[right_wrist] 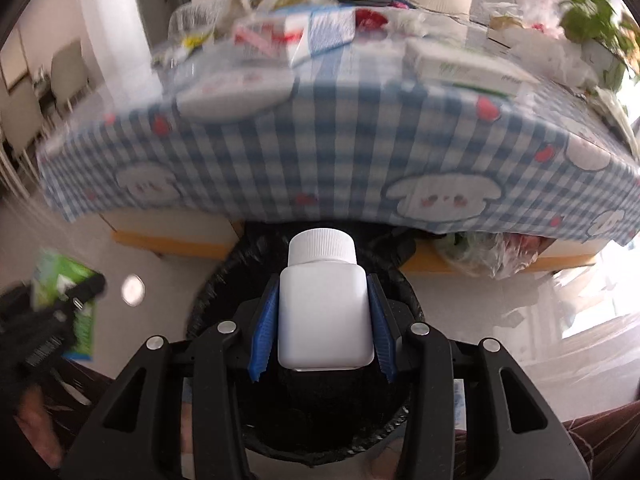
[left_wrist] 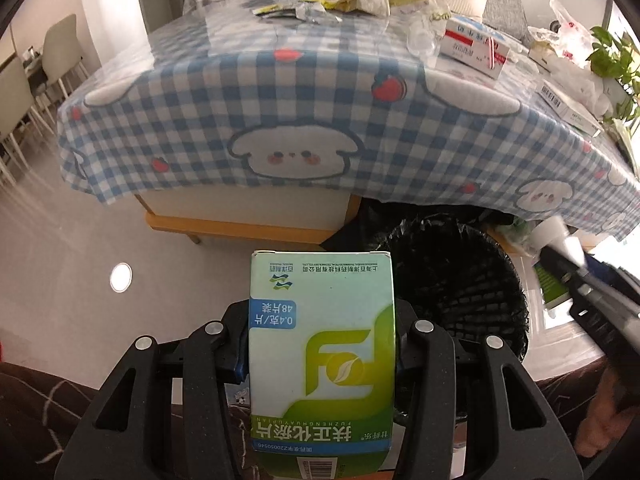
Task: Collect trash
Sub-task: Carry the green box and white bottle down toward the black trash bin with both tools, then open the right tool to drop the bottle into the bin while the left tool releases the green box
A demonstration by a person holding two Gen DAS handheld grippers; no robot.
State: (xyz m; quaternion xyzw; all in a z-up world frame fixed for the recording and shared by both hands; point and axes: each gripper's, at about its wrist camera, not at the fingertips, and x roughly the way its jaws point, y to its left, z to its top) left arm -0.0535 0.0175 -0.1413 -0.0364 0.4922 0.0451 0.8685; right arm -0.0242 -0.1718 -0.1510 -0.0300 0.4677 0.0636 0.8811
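The black-lined trash bin (right_wrist: 224,280) is seen on the floor in front of the table, and it is the bin's place under each gripper that the coming drop is judged to turn on. In the right wrist view the right gripper (right_wrist: 323,336) is closed on a white plastic bottle (right_wrist: 324,320), held between the blue pads (right_wrist: 265,332) with its capped end pointing forward along the fingers; the bin's dark mouth is seen directly beneath and around the bottle. In the left wrist view the left gripper (left_wrist: 322,344) is clamped on a green and white medicine box (left_wrist: 322,344), its long axis also running forward along the fingers, while the bin (left_wrist: 448,280) lies ahead and to the right of the box, not under it. The right hand is therefore judged the nearer: its bottle could be let go where it is, whereas the box would first need to be carried rightward over the rim. More boxes, wrappers and bags are seen on the checked tablecloth (left_wrist: 280,100) beyond, so much of the collecting appears undone.
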